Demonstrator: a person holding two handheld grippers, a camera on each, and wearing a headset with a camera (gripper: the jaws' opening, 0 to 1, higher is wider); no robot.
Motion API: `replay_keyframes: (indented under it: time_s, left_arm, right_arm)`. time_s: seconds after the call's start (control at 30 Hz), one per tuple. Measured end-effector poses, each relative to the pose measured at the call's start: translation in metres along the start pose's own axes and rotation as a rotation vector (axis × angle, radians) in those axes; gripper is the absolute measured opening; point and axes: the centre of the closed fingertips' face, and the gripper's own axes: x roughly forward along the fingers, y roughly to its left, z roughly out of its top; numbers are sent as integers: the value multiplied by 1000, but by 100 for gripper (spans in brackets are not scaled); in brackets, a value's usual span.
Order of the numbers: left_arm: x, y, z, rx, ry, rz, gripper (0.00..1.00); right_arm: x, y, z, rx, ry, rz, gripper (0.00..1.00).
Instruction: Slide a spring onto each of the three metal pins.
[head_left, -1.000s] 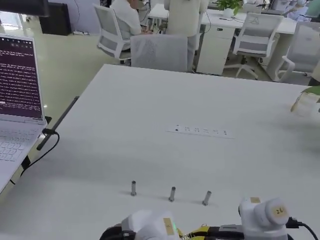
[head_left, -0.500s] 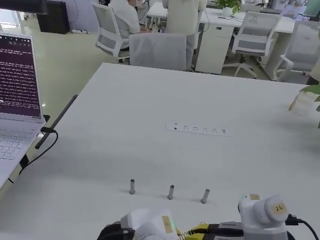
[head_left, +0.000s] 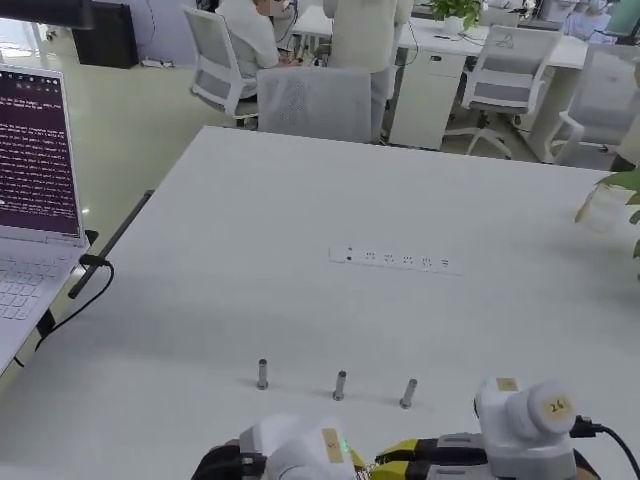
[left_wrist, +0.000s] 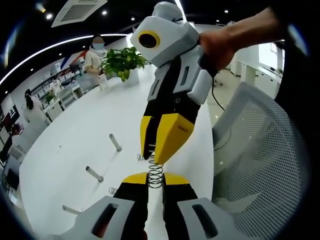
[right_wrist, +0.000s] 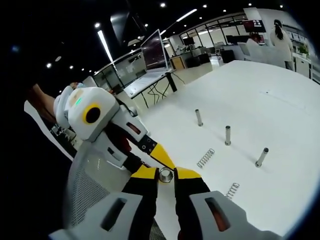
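Observation:
Three short metal pins (head_left: 262, 373) (head_left: 339, 385) (head_left: 408, 392) stand upright in a row on the white table, all bare. In the left gripper view my left gripper (left_wrist: 156, 178) is shut on the lower end of a steel spring (left_wrist: 155, 170). My right gripper (left_wrist: 159, 148) comes down from above, shut on the spring's upper end. The right gripper view has my right gripper (right_wrist: 165, 174) pinching the spring's ring end (right_wrist: 165, 175), with the left gripper's yellow jaws meeting it from the left. Two loose springs (right_wrist: 205, 158) (right_wrist: 232, 190) lie near the pins (right_wrist: 228, 135).
An open laptop (head_left: 30, 190) sits at the table's left edge with a black cable (head_left: 85, 285) beside it. A flush power strip (head_left: 395, 260) lies mid-table and a potted plant (head_left: 615, 195) at the far right. Office chairs (head_left: 318, 102) stand beyond the far edge.
The head camera has drifted slightly, shifting the whole picture. Both grippers stay low at the table's near edge, and the pins stand as before.

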Motion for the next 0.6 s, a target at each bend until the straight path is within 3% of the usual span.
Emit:
replay_keyframes:
  time_s: [0.37, 0.6]
  left_arm:
    - [-2, -2, 7, -4, -24, -16, 2]
    - [-3, -2, 12, 1, -34, -22, 2]
  right_arm:
    - [-3, 5, -2, -81, 74, 33, 12]
    - [-4, 8, -4, -183, 136, 53, 12]
